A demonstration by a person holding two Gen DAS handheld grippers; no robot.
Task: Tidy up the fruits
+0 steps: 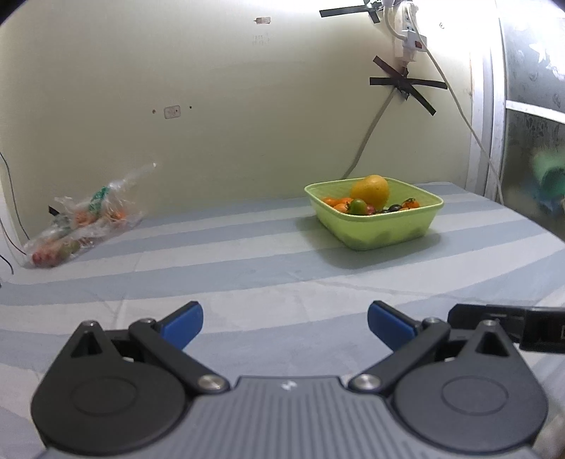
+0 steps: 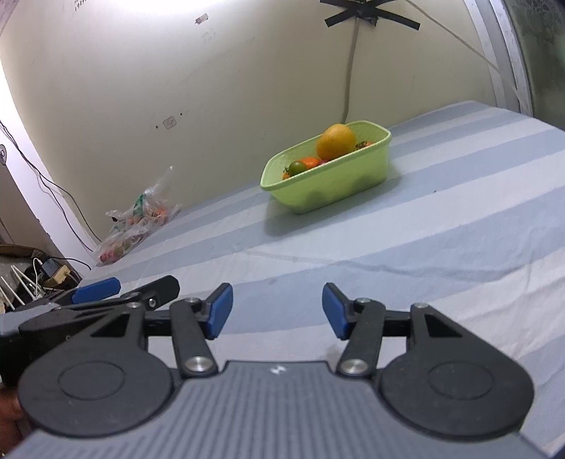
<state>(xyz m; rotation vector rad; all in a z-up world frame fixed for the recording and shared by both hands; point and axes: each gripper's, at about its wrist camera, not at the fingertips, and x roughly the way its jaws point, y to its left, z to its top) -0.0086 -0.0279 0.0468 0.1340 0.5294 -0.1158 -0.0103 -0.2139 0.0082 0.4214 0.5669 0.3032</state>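
Basket (image 1: 406, 229): on the striped cloth by the wall, stiff plastic, likely light; grip by rim
Bag (image 1: 76, 226): far left, crinkly, slippery; pinch a fold
Mango (image 1: 369, 190): in basket, heavy, bruisable
Left gripper (image 1: 285, 328): wide open, empty
Right gripper (image 2: 277, 311): part open, empty

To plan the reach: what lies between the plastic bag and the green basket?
Only bare striped sheet between plastic bag and green basket; both wrist views show it.

Striped sheet (image 1: 247, 254), taped cable (image 1: 367, 141), power strip (image 1: 406, 31).
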